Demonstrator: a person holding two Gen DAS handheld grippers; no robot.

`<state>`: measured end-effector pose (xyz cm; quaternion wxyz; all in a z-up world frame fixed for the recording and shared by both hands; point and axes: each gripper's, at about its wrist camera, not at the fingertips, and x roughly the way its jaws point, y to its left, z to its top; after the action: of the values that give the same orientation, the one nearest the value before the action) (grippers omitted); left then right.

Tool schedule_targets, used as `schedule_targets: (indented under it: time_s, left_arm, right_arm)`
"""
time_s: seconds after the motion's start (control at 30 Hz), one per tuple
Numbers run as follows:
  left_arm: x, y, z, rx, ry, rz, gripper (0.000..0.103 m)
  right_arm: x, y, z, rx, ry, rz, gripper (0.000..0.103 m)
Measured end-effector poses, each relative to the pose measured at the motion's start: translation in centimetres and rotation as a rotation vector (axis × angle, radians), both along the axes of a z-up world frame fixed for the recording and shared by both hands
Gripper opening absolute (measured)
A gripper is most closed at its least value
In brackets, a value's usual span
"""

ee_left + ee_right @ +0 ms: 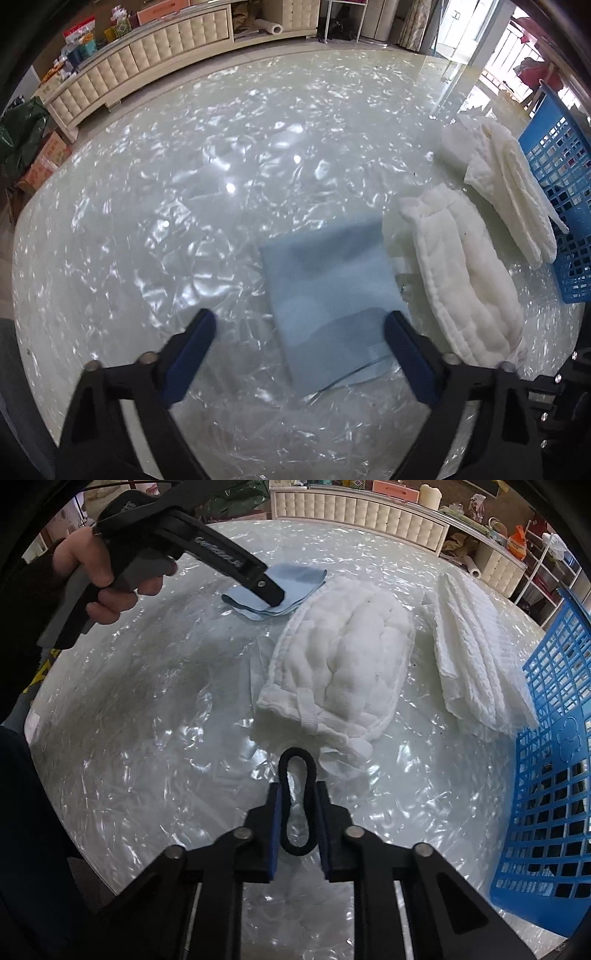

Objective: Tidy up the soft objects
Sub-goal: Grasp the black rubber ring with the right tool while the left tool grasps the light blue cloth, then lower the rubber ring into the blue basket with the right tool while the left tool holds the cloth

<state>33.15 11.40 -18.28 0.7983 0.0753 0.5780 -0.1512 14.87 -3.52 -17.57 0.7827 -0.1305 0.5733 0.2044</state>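
Observation:
A folded light-blue cloth (328, 302) lies flat on the table. My left gripper (299, 325) is open just above its near part, the fingers wide either side. The cloth also shows in the right wrist view (291, 579), under the left gripper (273, 594). My right gripper (298, 794) is shut on a black hair tie (295, 805), held above the table near a quilted white cloth (340, 664). A folded white waffle towel (476, 653) lies to its right. Both white cloths show in the left wrist view: the quilted one (461, 280) and the towel (513, 184).
A blue plastic lattice basket (546, 775) stands at the table's right edge, also in the left wrist view (565, 192). The round table (147, 221) has a shiny plastic cover. A padded cream cabinet (147, 55) with clutter runs behind it.

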Motion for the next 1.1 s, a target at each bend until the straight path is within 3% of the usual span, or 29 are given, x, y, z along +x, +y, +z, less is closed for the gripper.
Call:
schedule_targets:
  time_s: [0.13,0.3,0.47,0.7,1.1]
  left_arm:
    - [0.1,-0.8,0.5,0.023,-0.009,0.005,0.069]
    - [0.3,-2.3,1.0,0.001,-0.017,-0.051,0.025]
    - [0.1,-3.2,1.1,-0.032,-0.007,-0.072,0.007]
    - [-1.1,-2.3,1.5,-0.035,-0.024,-0.058,0.007]
    - [-5.7,-3.0,7.7,-0.041,-0.129,-0.079,0.007]
  right_arm:
    - [0.2,-0.6,1.0,0.004,-0.005,-0.002,0.008]
    - [0.4,-0.9,1.1,0.017,0.008,-0.008,0.008]
    - [0.8,-1.6,1.0,0.048,0.039,-0.038,0.007]
    - [0.7,-2.7,1.8,0.056,0.039,-0.061,0.007]
    - [0.8,-5.7,6.6,0.069,-0.043,-0.098,0.007]
